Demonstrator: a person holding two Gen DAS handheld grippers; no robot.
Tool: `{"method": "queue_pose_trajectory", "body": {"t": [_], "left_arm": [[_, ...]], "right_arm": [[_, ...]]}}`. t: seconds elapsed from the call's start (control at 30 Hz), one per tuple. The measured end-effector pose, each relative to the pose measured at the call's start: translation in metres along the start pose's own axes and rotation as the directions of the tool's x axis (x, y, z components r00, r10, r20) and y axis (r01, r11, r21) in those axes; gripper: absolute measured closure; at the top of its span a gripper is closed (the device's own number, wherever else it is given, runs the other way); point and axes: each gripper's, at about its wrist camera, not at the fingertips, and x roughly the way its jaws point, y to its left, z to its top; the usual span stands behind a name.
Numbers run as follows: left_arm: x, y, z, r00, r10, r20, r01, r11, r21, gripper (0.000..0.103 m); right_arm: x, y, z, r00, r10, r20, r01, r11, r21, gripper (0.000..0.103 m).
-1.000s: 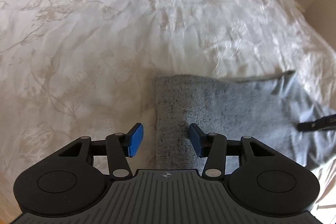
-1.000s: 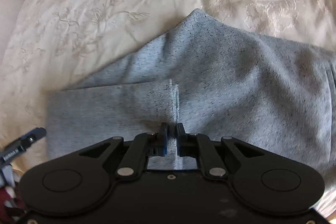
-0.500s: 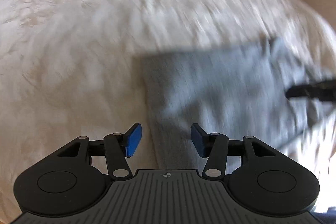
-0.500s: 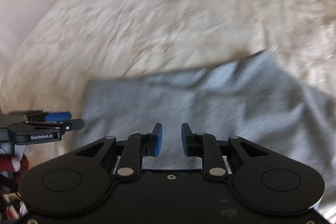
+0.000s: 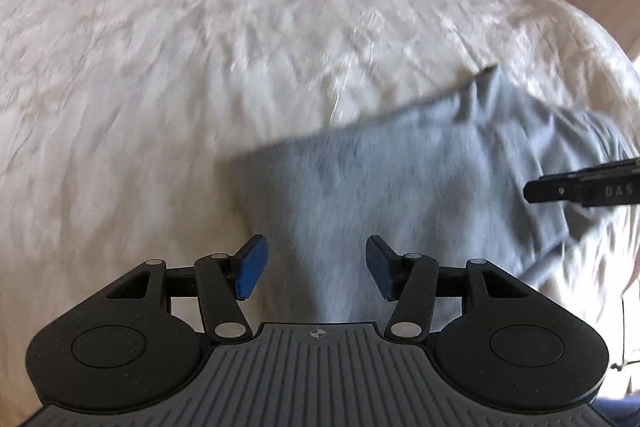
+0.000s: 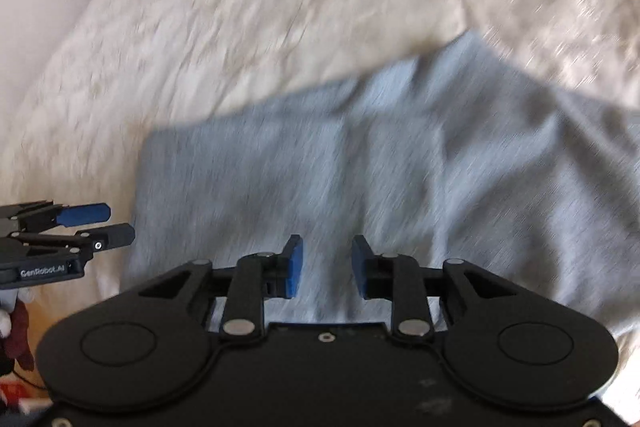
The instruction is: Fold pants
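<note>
Two tools, both empty now. Right tool (image 6: 326,265): a sec ago its jaws were pinched on the seam of the grey pants (image 6: 360,167); now they're apart and opening, nothing between them, cloth lying loose below. It's also pulled back & up from the pants, so more of the folded bundle shows under it. Left tool (image 5: 314,267): jaws spread w/ a wide gap, opening a bit more, no cloth in them; it hangs over the pants' left edge, same as before but lifted off.

Pants: on the bed (image 5: 200,47), near its front edge, folded into a rough rectangle, leg layer laid across the upper part. Far corner of the pants pokes up slightly, right side looks rumpled; frames are blurred so hard to say more.

Judgement: fold just got released, so that step's done. Next prob another fold across, or smoothing the right side.
</note>
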Motion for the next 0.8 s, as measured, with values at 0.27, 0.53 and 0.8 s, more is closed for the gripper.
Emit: {"method": "queue_pose_trajectory", "body": {"t": [0.27,0.53,0.8], "left_arm": [[0.054,0.008,0.025,0.991,0.103,-0.088,-0.107,0.993,-0.042,0.050],[0.046,0.016,0.016,0.983,0.152,-0.104,-0.164,0.979,-0.120,0.043],[0.031,0.010,0.014,0.977,0.196,-0.084,-0.209,0.959,-0.192,0.044]], "right_arm": [[0.058,-0.034,0.037,0.997,-0.068,-0.042,0.069,0.998,0.004,0.080],[0.036,-0.039,0.066,0.997,0.004,0.072,0.000,0.998,-0.055,0.079],[0.103,-0.016,0.095,0.997,0.060,-0.054,-0.069,0.981,-0.184,0.095]]}}
